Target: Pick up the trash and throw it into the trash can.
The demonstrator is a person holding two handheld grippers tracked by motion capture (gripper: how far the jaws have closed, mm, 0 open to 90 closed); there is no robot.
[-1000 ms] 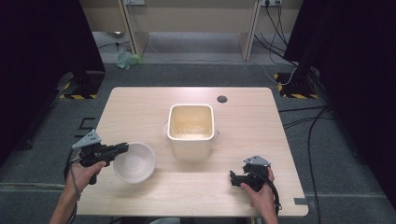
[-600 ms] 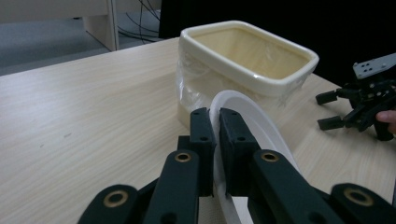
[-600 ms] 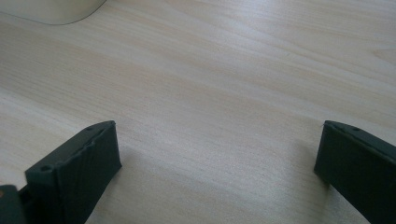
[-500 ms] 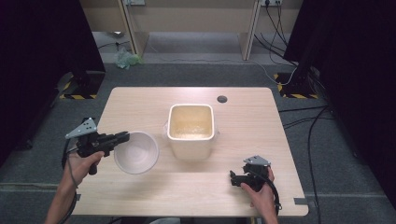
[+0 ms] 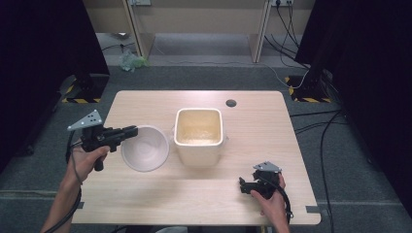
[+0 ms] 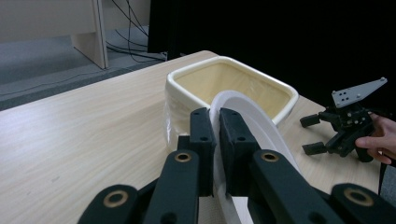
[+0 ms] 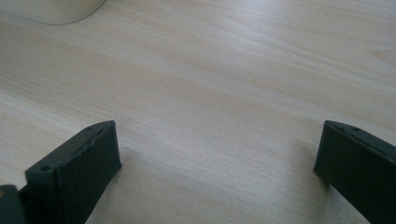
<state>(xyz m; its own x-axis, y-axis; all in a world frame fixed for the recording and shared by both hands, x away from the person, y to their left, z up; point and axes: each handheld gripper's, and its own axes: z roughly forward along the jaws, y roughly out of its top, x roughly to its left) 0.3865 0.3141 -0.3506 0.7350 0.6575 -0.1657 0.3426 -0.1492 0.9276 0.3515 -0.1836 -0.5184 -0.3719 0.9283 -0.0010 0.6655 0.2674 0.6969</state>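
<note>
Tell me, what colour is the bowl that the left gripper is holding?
White. The bowl, clamped by its rim in the left gripper, shows best in the high view.

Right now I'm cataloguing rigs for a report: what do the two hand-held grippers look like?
Both are black with two blocky jaws. The left hand-held gripper has a pistol-style grip, brass-coloured pivot pins on its jaw arms, and a grey three-cornered plate with small holes. The right hand-held gripper has the same grey plate. A black cable trails from each. No sleeves show on the forearms.
</note>
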